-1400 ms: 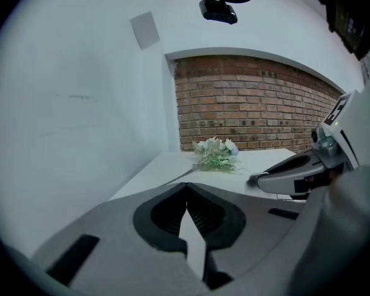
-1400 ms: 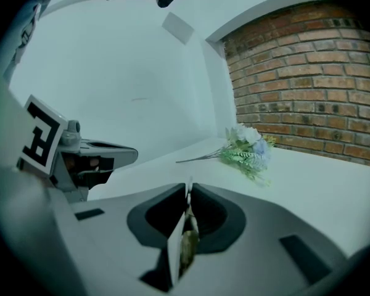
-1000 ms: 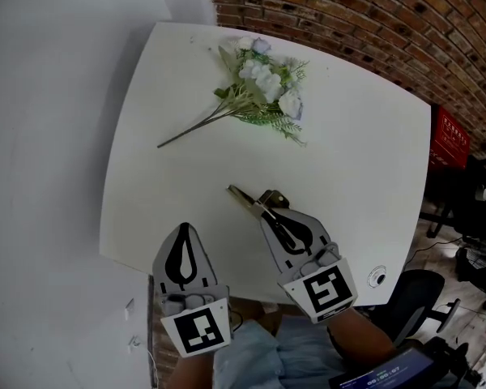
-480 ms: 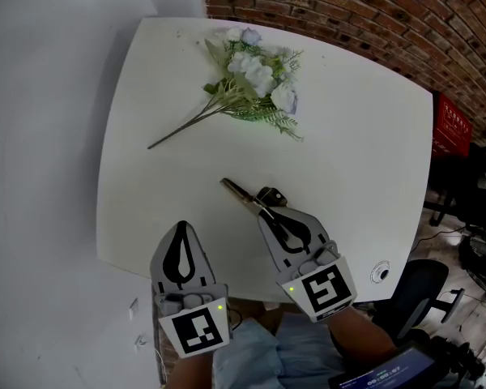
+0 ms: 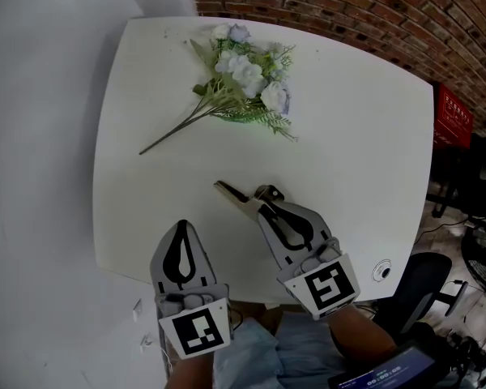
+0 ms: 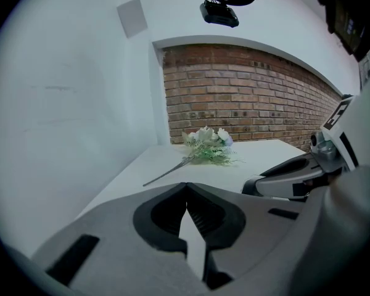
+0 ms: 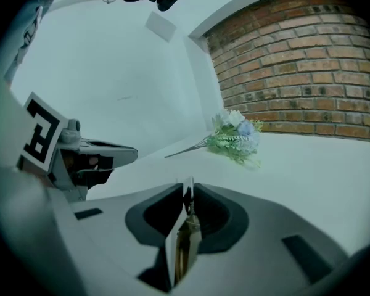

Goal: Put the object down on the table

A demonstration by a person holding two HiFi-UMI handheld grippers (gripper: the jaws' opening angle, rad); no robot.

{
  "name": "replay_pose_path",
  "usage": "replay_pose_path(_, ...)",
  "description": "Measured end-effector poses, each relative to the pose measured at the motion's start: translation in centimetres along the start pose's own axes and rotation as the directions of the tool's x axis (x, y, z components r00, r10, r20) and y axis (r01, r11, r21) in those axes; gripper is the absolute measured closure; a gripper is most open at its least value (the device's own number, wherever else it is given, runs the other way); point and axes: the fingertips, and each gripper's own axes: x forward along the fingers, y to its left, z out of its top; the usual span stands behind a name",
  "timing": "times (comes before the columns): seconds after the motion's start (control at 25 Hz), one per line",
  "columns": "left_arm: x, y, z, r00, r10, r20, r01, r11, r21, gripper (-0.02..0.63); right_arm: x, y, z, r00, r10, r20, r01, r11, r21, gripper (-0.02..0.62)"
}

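I am looking steeply down on a white table (image 5: 364,136) with rounded corners, set against a red brick wall (image 5: 348,6) along its far edge.

My right gripper (image 5: 272,210) reaches in over the near edge, right of the middle. A pair of pruning shears (image 5: 238,198) sits between its jaws, and the metal blades stick out past the jaw tips toward the far left. In the right gripper view the blade stands on edge in the slot between the two dark pads, with a brass-coloured part below it. The jaws have just been opening. They are now partly apart, with a thin dark gap on each side of the blade, so the pads look clear of the tool. In the head view the shears are low over the table near its near edge. I cannot tell for certain whether they rest on the surface.

My left gripper (image 5: 182,227) sits beside the right one, over the near edge and left of the middle. In the left gripper view its jaw tips meet and nothing is between them.

A bunch of white and pale blue flowers (image 5: 245,81) with green leaves lies near the far edge, left of the middle. Its thin stem trails toward the left edge. It is well apart from both grippers.
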Motion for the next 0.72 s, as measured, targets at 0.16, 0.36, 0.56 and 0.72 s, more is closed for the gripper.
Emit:
replay_pose_path(0.16, 0.6, 0.0, 0.0, 1.0, -0.005, -0.011, 0.005, 1.0, 0.004, 0.597, 0.3, -0.6, 0.0, 1.0, 0.0, 0.005, 0.0, 1.0, 0.018, 0.524)
replay_pose_path(0.36, 1.5, -0.2, 0.2, 1.0, -0.013, -0.015, 0.013, 1.0, 0.014, 0.597, 0.8, -1.4, 0.0, 1.0, -0.001, 0.008, 0.0, 0.999, 0.038, 0.512)
replay_pose_path(0.56, 2.2, -0.3, 0.4, 1.0, -0.02, -0.02, 0.02, 1.0, 0.022, 0.597, 1.1, -2.1, -0.2, 1.0, -0.007, 0.005, 0.007, 0.998, 0.059, 0.5)
replay_pose_path(0.72, 2.6, -0.6, 0.5, 0.999, -0.029, -0.02, 0.029, 0.999, 0.028, 0.597, 1.2, -2.5, -0.2, 1.0, -0.007, 0.011, 0.007, 0.998, 0.066, 0.492)
